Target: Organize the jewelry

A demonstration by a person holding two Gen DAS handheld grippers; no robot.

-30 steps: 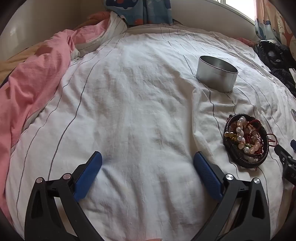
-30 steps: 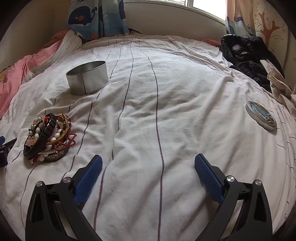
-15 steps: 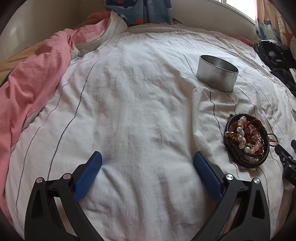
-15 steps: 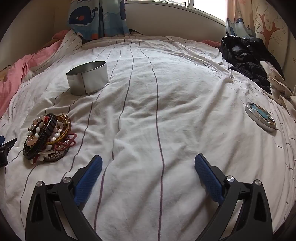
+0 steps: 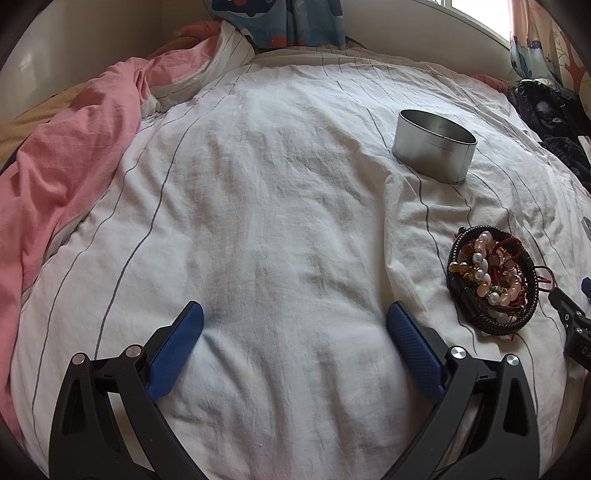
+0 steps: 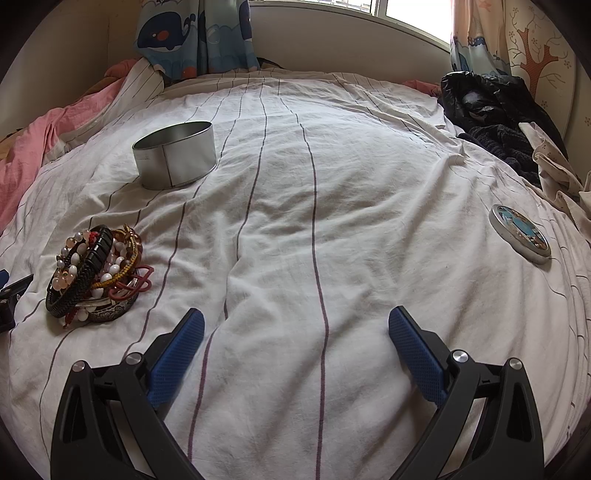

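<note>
A pile of bracelets and bead strings [image 5: 493,280] lies on the white striped bedsheet, at the right in the left wrist view and at the left in the right wrist view [image 6: 96,271]. An open round metal tin [image 5: 434,149] stands behind it, also in the right wrist view [image 6: 175,155]. The tin's lid [image 6: 520,233] lies flat at the right. My left gripper [image 5: 295,317] is open and empty, left of the pile. My right gripper [image 6: 295,319] is open and empty, right of the pile.
A pink blanket [image 5: 62,177] is bunched along the left side of the bed. Dark clothes [image 6: 495,110] lie heaped at the far right by the wall. A whale-print curtain [image 6: 192,33] hangs at the head of the bed.
</note>
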